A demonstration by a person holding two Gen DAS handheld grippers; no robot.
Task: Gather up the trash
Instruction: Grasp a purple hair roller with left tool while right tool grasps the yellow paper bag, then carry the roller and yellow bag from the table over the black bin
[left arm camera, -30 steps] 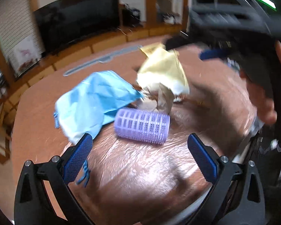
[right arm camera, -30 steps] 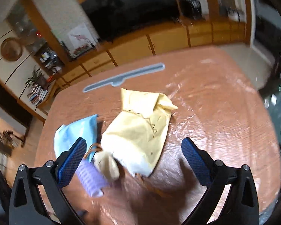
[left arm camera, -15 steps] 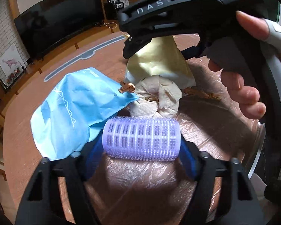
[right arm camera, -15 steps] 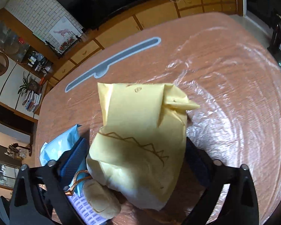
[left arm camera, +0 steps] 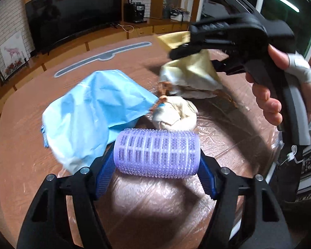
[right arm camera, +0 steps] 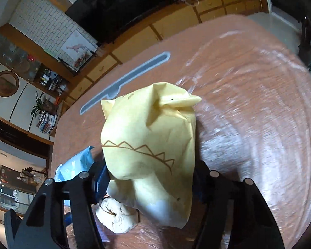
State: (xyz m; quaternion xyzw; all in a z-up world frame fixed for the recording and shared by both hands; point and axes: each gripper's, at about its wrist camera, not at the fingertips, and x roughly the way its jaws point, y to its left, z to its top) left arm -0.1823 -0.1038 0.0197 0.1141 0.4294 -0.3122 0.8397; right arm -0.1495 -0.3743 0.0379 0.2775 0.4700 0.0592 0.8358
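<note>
My left gripper (left arm camera: 155, 172) is shut on a purple hair roller (left arm camera: 157, 151), held crosswise between the blue pads just above the table. My right gripper (right arm camera: 149, 184) is shut on a crumpled yellow paper bag (right arm camera: 151, 143) and holds it up off the table; the bag also shows in the left wrist view (left arm camera: 190, 74) under the right gripper's black body (left arm camera: 238, 33). A blue plastic bag (left arm camera: 93, 112) lies left of the roller. A crumpled beige paper wad (left arm camera: 176, 114) lies just behind the roller and shows in the right wrist view (right arm camera: 116, 217).
The round brown table (left arm camera: 31, 155) is covered with clear plastic film. A long grey strip (right arm camera: 124, 81) lies at its far side. Brown string bits (left arm camera: 161, 101) lie by the wad. A TV and wooden cabinets stand behind the table.
Both grippers closed: the left onto the purple roller, the right onto the yellow bag. The right gripper has since lifted the bag; the left has raised the roller slightly.
</note>
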